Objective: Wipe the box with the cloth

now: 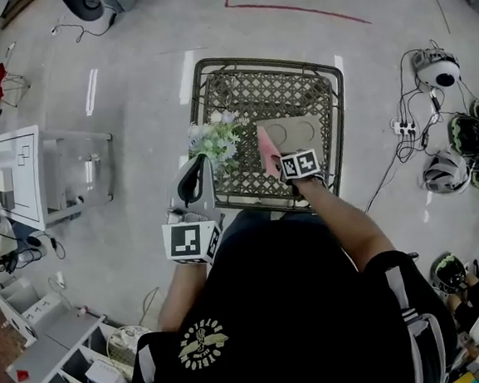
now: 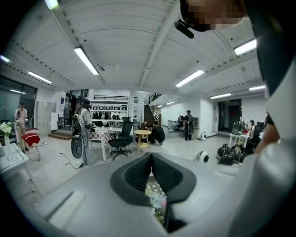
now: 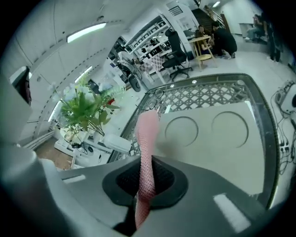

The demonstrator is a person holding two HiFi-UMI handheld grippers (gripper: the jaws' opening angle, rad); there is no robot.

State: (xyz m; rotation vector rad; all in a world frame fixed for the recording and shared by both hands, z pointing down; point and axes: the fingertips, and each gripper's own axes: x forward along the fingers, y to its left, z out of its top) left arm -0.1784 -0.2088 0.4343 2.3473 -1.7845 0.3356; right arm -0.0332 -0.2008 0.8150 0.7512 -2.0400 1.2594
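1. The right gripper (image 3: 147, 175) is clamped on a pink cloth (image 3: 147, 132), which rises from its closed jaws over the box's near-left edge.
2. The left gripper (image 2: 151, 162), its jaws together and empty, hangs beside a plant (image 1: 216, 138).
3. The box (image 3: 217, 148), flat with two round recesses, lies on a lattice table (image 3: 208, 95).
4. The cloth is in hand, but the wiping seems largely left to do.

The leafy plant (image 1: 216, 140) crowds the box (image 1: 301, 131) on its left.
You can pass freely over the box top and along its right side.
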